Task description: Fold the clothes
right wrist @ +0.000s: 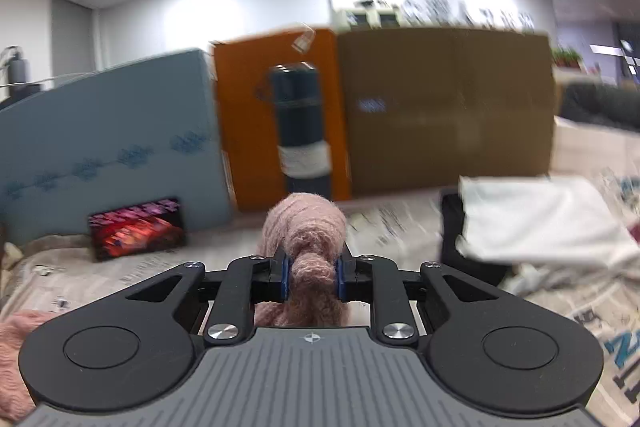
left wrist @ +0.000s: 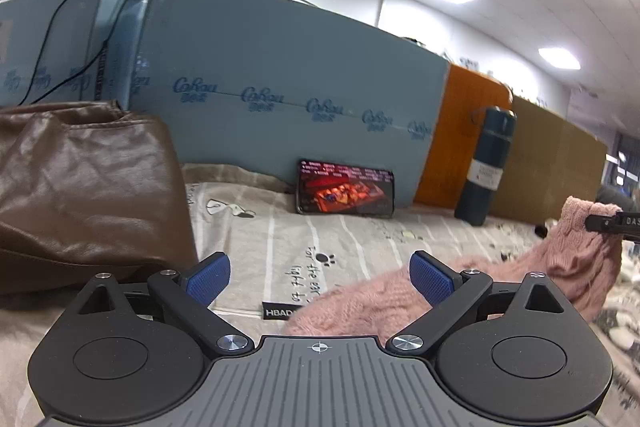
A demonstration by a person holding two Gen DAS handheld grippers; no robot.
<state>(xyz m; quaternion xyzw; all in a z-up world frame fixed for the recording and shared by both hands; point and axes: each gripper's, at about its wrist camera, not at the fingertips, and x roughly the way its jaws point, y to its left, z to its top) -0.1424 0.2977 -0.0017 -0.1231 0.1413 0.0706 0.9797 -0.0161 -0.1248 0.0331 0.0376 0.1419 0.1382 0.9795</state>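
Right gripper [right wrist: 311, 277] tight on pink knit sweater [right wrist: 306, 227], left gripper [left wrist: 319, 277] wide apart above printed bedsheet [left wrist: 320, 239].

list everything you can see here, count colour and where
pink knit garment: one, pink, on the patterned sheet, one end lifted
patterned sheet: one, beige with prints, covers the work surface
brown bag: one, brown leather-look, left side
phone: one, screen lit red, leaning on the blue board
blue board: one, grey-blue, upright behind
bottle: one, dark teal, before the orange panel
orange panel: one, upright
cardboard: one, brown, upright
white cloth: one, folded, right side
left gripper: fingers open, empty
right gripper: fingers shut on the garment
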